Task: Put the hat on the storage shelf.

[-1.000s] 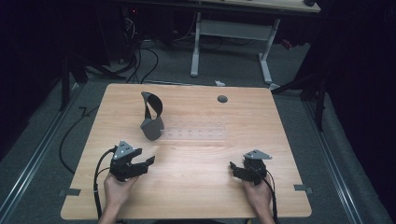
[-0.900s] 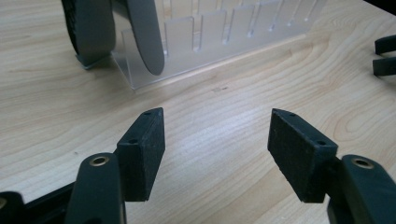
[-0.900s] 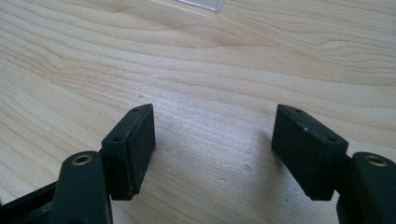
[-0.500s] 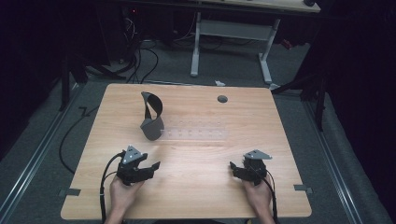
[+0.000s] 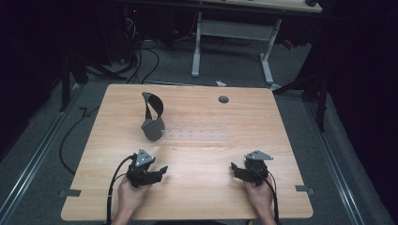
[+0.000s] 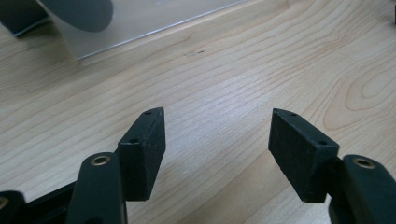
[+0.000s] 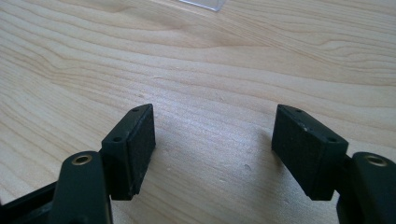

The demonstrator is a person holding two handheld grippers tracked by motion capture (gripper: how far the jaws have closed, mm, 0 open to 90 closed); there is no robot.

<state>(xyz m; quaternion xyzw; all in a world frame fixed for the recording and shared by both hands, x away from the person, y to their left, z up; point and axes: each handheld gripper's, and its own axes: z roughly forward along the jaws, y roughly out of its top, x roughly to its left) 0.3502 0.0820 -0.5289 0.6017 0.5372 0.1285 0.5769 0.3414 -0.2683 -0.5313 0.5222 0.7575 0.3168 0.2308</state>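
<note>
At about eleven o'clock from the table's [image 5: 281, 140] middle stands the dark curved piece [image 5: 152, 117], upright, its foot touching the left end of a clear flat strip [image 5: 197, 135] that runs off toward three o'clock; in the left gripper view the piece [image 6: 79, 11] and strip [image 6: 154, 18] sit at the top edge, well apart from the jaws. The left gripper [image 5: 157, 172] rests near the front edge at roughly six o'clock from the piece, jaws wide and holding nothing, aimed toward two o'clock. The right gripper [image 5: 237, 169], also wide and empty, lies well off at four o'clock, with a corner of the strip [image 7: 205, 3] just visible ahead of it. The likely step is a reach for the piece with the left gripper: I would keep the jaws wide, swing the aim toward twelve o'clock, come in low and close on the thin wall rather than the broad curve, since it looks light enough to tip or skid along the strip. A small dark hole [image 5: 223, 99] sits near the far edge, clear of that path.
</note>
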